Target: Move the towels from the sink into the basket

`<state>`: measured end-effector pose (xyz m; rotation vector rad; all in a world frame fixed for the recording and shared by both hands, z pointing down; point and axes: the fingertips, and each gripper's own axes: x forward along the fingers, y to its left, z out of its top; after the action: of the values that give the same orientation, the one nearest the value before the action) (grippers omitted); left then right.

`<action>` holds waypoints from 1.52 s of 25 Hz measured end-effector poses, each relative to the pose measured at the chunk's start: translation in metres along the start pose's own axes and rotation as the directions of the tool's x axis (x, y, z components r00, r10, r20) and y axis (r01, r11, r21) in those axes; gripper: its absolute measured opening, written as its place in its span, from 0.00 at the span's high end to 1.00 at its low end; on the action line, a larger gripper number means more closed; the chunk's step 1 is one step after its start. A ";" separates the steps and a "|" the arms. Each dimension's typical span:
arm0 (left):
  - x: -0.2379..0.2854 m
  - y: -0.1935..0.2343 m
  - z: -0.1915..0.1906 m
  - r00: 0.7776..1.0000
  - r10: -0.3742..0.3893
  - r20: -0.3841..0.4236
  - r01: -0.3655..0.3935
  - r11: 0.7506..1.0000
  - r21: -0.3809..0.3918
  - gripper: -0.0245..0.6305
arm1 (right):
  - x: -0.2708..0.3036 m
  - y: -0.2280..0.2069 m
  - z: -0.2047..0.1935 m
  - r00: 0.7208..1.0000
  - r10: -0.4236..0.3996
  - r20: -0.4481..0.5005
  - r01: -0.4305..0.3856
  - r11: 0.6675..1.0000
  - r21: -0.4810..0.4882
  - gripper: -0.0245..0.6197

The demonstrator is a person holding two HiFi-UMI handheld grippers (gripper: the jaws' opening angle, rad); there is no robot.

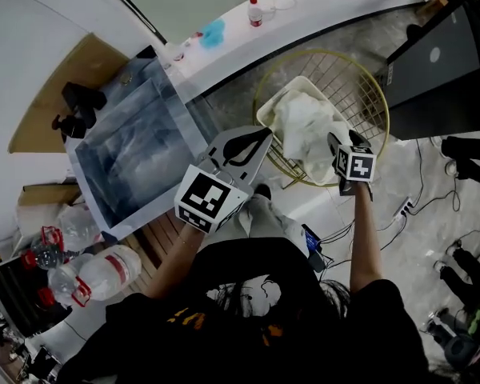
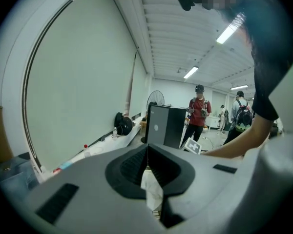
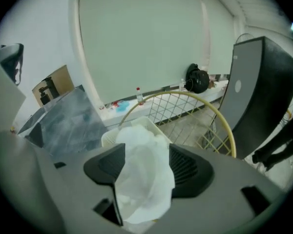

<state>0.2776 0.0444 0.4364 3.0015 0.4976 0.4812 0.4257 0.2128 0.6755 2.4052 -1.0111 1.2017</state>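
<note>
Right hand-held gripper (image 3: 145, 152) spread around soft, likely light towel (image 3: 146, 184), basket (image 3: 109, 139) just beyond; left hand-held gripper (image 2: 147, 150) pressed together; best pinched at thick fold.

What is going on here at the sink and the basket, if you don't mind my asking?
A person holds a gripper in each hand. The right gripper hangs over the white basket, jaws apart with a white towel between them. The left gripper is shut and empty, between sink and basket. No towel shows in the sink.
</note>
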 end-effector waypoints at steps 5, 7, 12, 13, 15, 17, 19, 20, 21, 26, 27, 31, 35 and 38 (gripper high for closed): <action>-0.019 0.005 0.001 0.999 0.033 0.011 -0.033 0.999 -0.005 0.95 | -0.028 0.029 0.047 0.993 0.068 0.093 -0.060 0.994 -0.093 0.68; -0.032 0.011 0.003 0.998 0.060 0.022 -0.060 0.998 -0.006 0.95 | -0.045 0.050 0.067 0.984 0.111 0.136 -0.094 0.987 -0.128 0.70; -0.085 0.038 0.003 0.980 0.189 0.063 -0.186 0.982 -0.043 0.95 | -0.086 0.133 0.119 0.934 0.263 0.243 -0.200 0.946 -0.254 0.73; -0.099 0.043 0.001 0.974 0.215 0.070 -0.211 0.976 -0.051 0.95 | -0.095 0.152 0.127 0.921 0.290 0.262 -0.214 0.936 -0.280 0.74; -0.131 0.053 -0.004 0.961 0.264 0.079 -0.260 0.964 -0.063 0.95 | -0.113 0.192 0.140 0.890 0.341 0.302 -0.241 0.915 -0.323 0.77; -0.165 0.061 -0.011 0.946 0.313 0.085 -0.307 0.949 -0.075 0.95 | -0.131 0.235 0.151 0.854 0.393 0.341 -0.270 0.895 -0.355 0.82; -0.201 0.069 -0.021 0.928 0.362 0.089 -0.354 0.931 -0.091 0.95 | -0.150 0.281 0.157 0.813 0.449 0.370 -0.302 0.870 -0.390 0.85; -0.219 0.073 -0.026 0.919 0.385 0.089 -0.376 0.921 -0.099 0.95 | -0.159 0.306 0.158 0.792 0.479 0.379 -0.321 0.854 -0.410 0.86; -0.237 0.076 -0.031 0.909 0.407 0.089 -0.397 0.911 -0.107 0.95 | -0.168 0.331 0.157 0.770 0.510 0.384 -0.340 0.837 -0.429 0.86; -0.322 0.081 -0.055 0.864 0.496 0.090 -0.483 0.865 -0.135 0.95 | -0.207 0.446 0.140 0.680 0.629 0.376 -0.407 0.751 -0.520 0.90; -0.337 0.082 -0.060 0.854 0.511 0.093 -0.497 0.856 -0.140 0.95 | -0.212 0.464 0.135 0.670 0.645 0.368 -0.414 0.736 -0.536 0.91; -0.383 0.079 -0.074 0.827 0.552 0.109 -0.533 0.830 -0.162 0.95 | -0.226 0.522 0.108 0.647 0.690 0.325 -0.448 0.688 -0.571 0.92; -0.414 0.074 -0.086 0.810 0.573 0.121 -0.550 0.816 -0.177 0.95 | -0.237 0.562 0.085 0.625 0.722 0.296 -0.486 0.657 -0.577 0.93; -0.429 0.073 -0.091 0.800 0.584 0.135 -0.558 0.808 -0.187 0.95 | -0.244 0.581 0.074 0.613 0.739 0.279 -0.502 0.638 -0.584 0.94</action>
<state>-0.1149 -0.1629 0.4045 2.9680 -0.4676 0.2330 -0.0319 -0.1298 0.4005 2.0173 -2.1941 0.3455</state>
